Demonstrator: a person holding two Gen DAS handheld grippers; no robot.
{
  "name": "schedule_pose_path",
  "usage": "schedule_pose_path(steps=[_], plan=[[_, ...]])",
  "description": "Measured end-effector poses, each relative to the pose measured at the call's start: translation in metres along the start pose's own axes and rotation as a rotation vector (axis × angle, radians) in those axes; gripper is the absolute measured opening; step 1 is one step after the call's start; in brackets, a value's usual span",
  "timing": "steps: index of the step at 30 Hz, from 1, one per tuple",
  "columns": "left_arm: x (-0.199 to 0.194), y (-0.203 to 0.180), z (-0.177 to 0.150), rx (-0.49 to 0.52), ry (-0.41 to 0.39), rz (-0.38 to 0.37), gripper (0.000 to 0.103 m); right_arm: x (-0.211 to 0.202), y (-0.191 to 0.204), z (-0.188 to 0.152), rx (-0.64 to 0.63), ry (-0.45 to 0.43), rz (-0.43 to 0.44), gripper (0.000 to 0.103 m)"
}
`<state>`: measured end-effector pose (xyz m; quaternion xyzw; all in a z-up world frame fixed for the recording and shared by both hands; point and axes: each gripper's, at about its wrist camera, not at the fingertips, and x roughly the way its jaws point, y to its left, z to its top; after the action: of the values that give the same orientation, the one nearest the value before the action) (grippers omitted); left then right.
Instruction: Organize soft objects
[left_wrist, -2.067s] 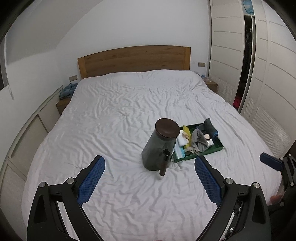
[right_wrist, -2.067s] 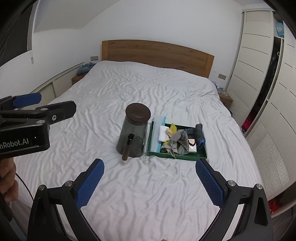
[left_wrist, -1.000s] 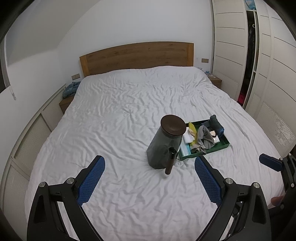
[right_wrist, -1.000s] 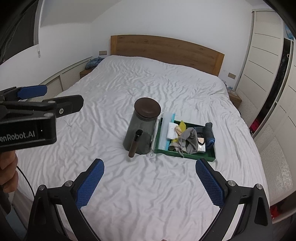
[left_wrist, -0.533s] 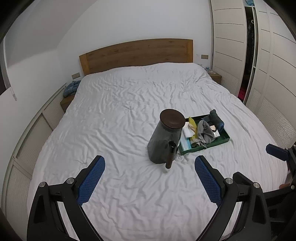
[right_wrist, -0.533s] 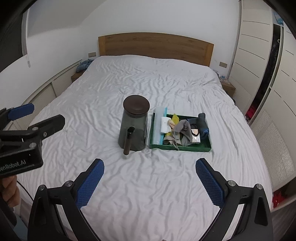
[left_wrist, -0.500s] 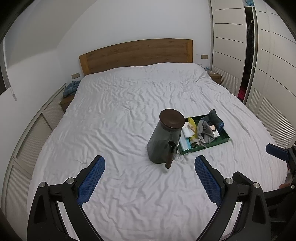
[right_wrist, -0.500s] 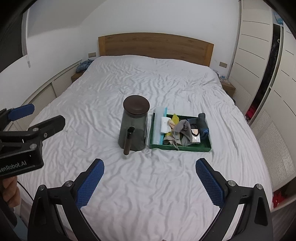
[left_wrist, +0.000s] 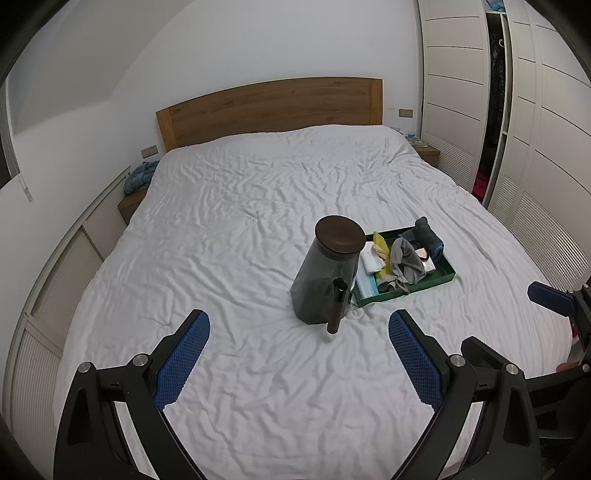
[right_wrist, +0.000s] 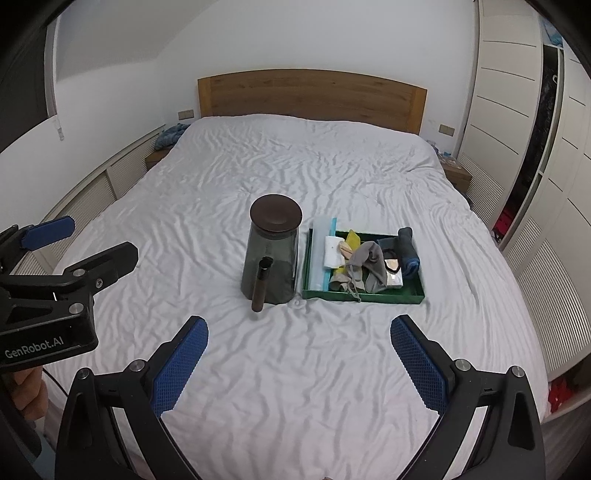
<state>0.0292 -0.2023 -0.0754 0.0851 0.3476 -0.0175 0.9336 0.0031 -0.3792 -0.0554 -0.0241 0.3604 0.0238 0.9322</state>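
Both tongs hover over the near end of the bed (right_wrist: 229, 177), the left tongs (left_wrist: 298, 354) and the right tongs (right_wrist: 299, 354) each spread wide with nothing between their blue pads. Toward the middle of the bed a green tray (right_wrist: 364, 295) holds the soft things: a grey cloth (right_wrist: 369, 262), a rolled blue sock (right_wrist: 406, 251), a white folded piece (right_wrist: 332, 251) and something yellow (right_wrist: 352, 238). Just left of the tray stands a dark jar (right_wrist: 271, 258) with a brown lid, a dark tube (right_wrist: 260, 282) leaning against its front.
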Motion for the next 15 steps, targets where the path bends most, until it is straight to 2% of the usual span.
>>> schedule_pose_path(steps=[15], plan=[[-0.0034, 0.0012, -0.0075, -0.005, 0.007, -0.008, 0.095, -0.0008, 0.0068, 0.0001, -0.018, 0.006, 0.008, 0.101]])
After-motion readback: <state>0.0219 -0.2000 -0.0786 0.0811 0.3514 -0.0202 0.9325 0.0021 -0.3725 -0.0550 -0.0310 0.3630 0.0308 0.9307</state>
